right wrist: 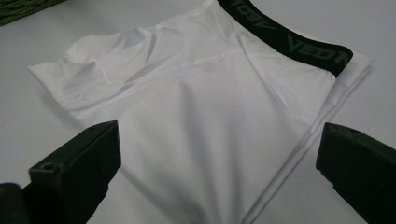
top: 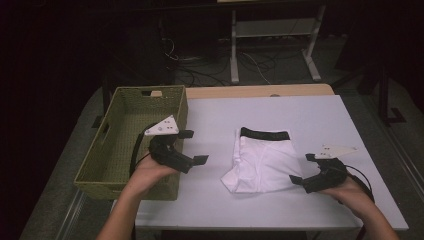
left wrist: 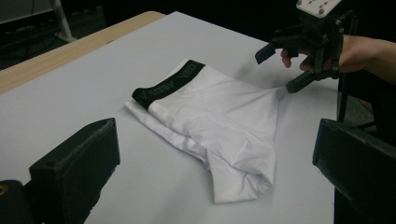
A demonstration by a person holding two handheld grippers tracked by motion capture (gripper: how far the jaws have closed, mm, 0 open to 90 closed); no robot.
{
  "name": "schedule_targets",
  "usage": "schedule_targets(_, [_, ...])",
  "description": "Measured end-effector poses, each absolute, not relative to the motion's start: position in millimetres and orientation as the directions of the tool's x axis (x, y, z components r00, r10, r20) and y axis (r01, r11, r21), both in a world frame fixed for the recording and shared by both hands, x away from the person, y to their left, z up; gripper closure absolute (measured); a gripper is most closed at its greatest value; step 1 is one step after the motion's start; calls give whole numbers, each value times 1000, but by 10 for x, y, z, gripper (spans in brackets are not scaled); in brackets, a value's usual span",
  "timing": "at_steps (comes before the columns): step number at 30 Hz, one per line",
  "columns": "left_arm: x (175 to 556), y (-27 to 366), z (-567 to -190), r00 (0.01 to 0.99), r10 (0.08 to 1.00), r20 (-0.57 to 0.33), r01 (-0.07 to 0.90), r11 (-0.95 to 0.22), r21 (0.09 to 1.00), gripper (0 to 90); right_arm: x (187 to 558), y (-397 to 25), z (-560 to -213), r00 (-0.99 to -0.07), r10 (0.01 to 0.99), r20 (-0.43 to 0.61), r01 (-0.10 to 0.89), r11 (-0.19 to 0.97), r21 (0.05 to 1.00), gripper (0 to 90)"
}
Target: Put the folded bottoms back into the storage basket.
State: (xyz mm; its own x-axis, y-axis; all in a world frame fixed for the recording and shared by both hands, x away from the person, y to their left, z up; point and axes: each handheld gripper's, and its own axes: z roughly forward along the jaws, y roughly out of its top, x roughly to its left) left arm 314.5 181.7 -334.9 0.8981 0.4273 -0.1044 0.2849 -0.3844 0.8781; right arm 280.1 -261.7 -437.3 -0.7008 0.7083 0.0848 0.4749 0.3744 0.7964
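Note:
White folded boxer shorts (top: 260,161) with a black waistband (top: 264,134) lie flat in the middle of the white table. My right gripper (top: 303,167) is open at the shorts' right edge, its jaws on either side of the fabric corner; in the right gripper view the shorts (right wrist: 205,116) spread between the wide jaws. My left gripper (top: 194,146) is open and empty, left of the shorts beside the basket. In the left gripper view the shorts (left wrist: 219,126) lie ahead, with the right gripper (left wrist: 280,70) beyond them.
A green woven basket (top: 111,150) stands at the table's left edge, partly behind my left hand. A wooden strip (top: 260,91) runs along the table's far edge. Cables and a metal stand (top: 272,40) occupy the dark floor beyond.

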Motion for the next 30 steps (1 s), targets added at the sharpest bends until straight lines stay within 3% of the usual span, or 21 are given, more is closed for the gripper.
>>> schedule_targets(30, [3201, 1265, -3339, 926, 366, -89, 254, -432, 865, 7, 2785, -2635, -4348, -698, 712, 82, 468, 366, 805, 1])
